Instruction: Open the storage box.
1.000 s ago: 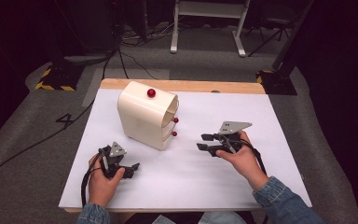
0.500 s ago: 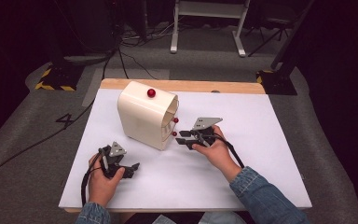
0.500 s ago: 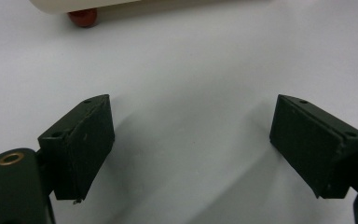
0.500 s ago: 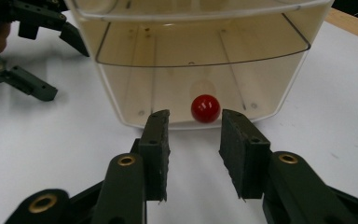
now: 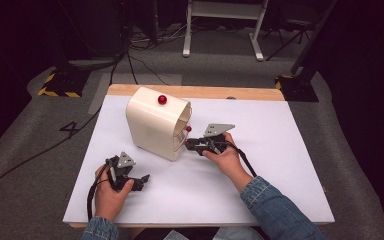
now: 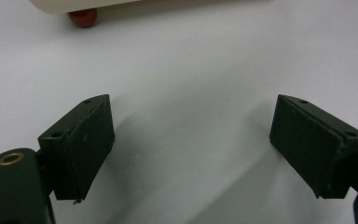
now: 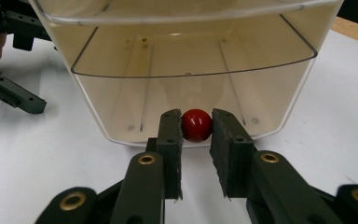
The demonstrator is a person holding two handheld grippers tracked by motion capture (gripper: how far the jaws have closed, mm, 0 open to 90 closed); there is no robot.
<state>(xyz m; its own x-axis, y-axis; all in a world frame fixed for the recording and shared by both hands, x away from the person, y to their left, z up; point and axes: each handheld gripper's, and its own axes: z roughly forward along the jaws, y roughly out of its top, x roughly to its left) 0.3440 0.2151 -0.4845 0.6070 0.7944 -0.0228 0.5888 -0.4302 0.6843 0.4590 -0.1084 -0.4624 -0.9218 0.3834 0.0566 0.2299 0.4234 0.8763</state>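
Right tongs (image 7: 196, 154) are clenched on a red knob (image 7: 196, 125) at the bottom front edge of the cream cabinet (image 7: 186, 74), a pad touching each side of the ball. From my seat, the right gripper view looks straight into the cabinet's clear-fronted drawers (image 7: 191, 51), and I see nothing inside them. Left tongs (image 6: 191, 144) are released, jaws spread wide over bare white surface (image 6: 191, 70), with another red knob (image 6: 81, 17) and the cabinet's lower edge at the top of that view.

In the high view my left hand (image 5: 109, 192) rests near the front left of the surface (image 5: 280, 150), well apart from the cabinet (image 5: 155, 125), while the right hand (image 5: 226, 157) holds its tongs (image 5: 188, 144) against the cabinet's open face. A third red knob (image 5: 162, 99) sits on the cabinet's top. Beyond the surface, the grey floor (image 5: 40, 150) carries a black "4" (image 5: 72, 129) and cables; I can read no other writing.
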